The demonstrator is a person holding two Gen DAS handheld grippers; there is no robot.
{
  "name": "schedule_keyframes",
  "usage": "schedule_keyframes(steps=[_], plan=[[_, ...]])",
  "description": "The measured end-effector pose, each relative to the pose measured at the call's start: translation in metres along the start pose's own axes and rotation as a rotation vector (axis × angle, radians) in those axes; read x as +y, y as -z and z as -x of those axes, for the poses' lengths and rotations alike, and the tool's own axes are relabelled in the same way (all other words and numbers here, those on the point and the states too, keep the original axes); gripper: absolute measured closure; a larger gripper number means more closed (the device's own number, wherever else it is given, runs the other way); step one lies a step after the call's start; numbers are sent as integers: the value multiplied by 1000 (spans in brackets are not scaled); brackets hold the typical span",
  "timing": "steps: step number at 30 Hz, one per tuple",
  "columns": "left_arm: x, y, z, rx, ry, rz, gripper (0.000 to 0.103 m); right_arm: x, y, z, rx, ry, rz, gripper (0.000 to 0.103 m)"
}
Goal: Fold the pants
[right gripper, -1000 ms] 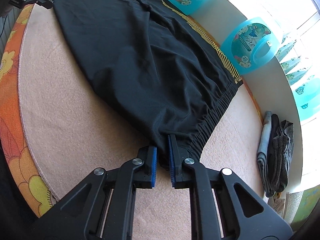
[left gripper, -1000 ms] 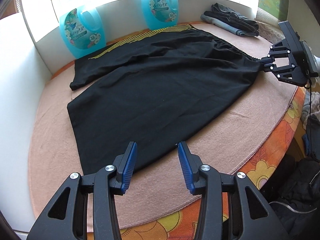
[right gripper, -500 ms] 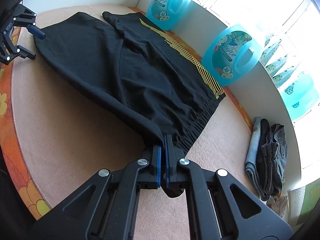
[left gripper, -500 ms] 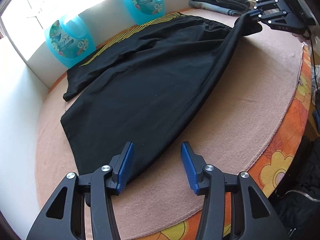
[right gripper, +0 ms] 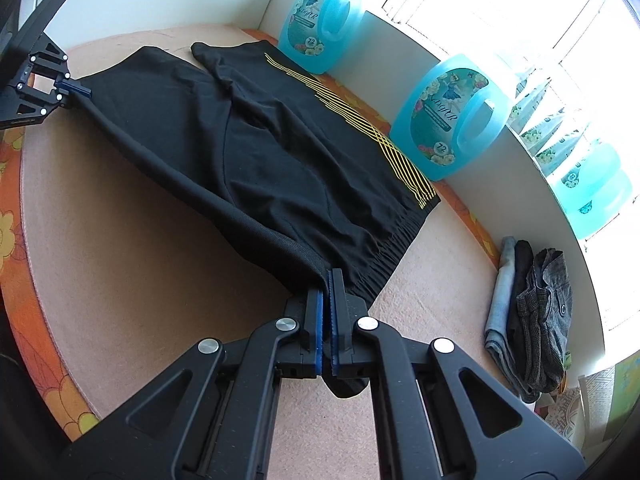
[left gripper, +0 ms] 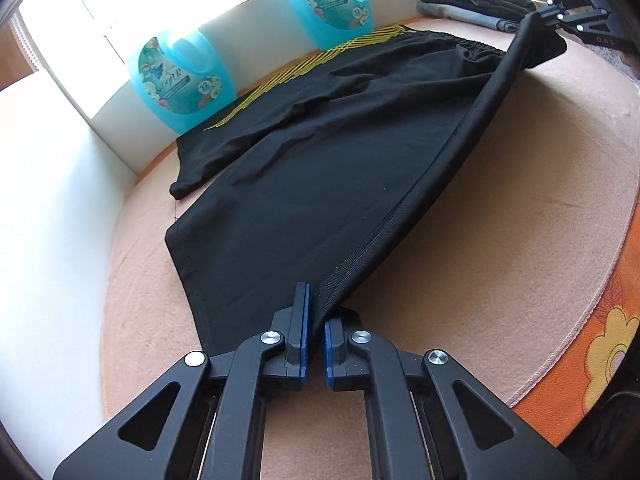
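Black pants [left gripper: 320,160] with yellow side stripes lie on a round table covered in beige cloth [left gripper: 540,200]. My left gripper [left gripper: 316,320] is shut on the near hem corner of the near leg. My right gripper [right gripper: 329,292] is shut on the near waistband corner; it also shows in the left wrist view [left gripper: 560,12]. The near edge of the pants [right gripper: 200,196] is lifted and stretched taut between the two grippers, while the far side rests on the table. My left gripper also shows in the right wrist view [right gripper: 76,90].
Two blue detergent jugs [left gripper: 180,80] [left gripper: 332,0] stand along the white wall behind the pants. A pile of folded grey and dark clothes [right gripper: 528,316] lies at the table's far right. The orange flowered tablecloth edge [left gripper: 600,340] marks the table rim.
My left gripper has closed on the hem corner of the near leg. Both grippers have lifted, and the near edge of the pants has risen off the table and pulled taut.
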State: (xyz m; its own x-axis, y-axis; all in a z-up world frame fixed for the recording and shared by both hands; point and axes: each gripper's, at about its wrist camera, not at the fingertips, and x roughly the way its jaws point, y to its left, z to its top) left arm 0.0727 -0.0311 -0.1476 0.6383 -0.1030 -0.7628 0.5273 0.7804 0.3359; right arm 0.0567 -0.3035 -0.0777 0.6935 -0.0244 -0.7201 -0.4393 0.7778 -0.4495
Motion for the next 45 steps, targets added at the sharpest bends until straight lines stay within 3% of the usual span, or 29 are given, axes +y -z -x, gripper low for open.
schedule_keyframes(steps=[5, 19, 23, 24, 28, 31, 33, 35, 36, 45], plan=[[22, -12, 19, -103, -10, 99, 101, -1, -1, 7, -22, 12, -10, 101], [76, -59, 65, -324, -95, 187, 102, -12, -25, 31, -116, 42, -54, 101], [84, -56, 66, -305, -34, 183, 102, -6, -24, 27, -99, 41, -25, 101], [85, -52, 64, -281, 9, 178, 102, -5, -23, 25, -94, 44, -22, 101], [79, -38, 51, -195, 63, 171, 101, -8, -18, 18, -75, 36, -39, 101], [86, -29, 33, -127, 135, 218, 100, -7, -15, 17, -71, 27, -45, 101], [94, -24, 20, -101, 181, 267, 88, -5, -13, 16, -69, 21, -42, 101], [104, -18, 5, -75, 227, 331, 57, -2, -12, 15, -64, 10, -41, 101], [108, -16, -1, -66, 250, 350, 56, -1, -10, 14, -61, 8, -39, 101], [112, -9, -44, 8, 218, 321, 56, 5, -1, 3, -29, -10, -42, 101]])
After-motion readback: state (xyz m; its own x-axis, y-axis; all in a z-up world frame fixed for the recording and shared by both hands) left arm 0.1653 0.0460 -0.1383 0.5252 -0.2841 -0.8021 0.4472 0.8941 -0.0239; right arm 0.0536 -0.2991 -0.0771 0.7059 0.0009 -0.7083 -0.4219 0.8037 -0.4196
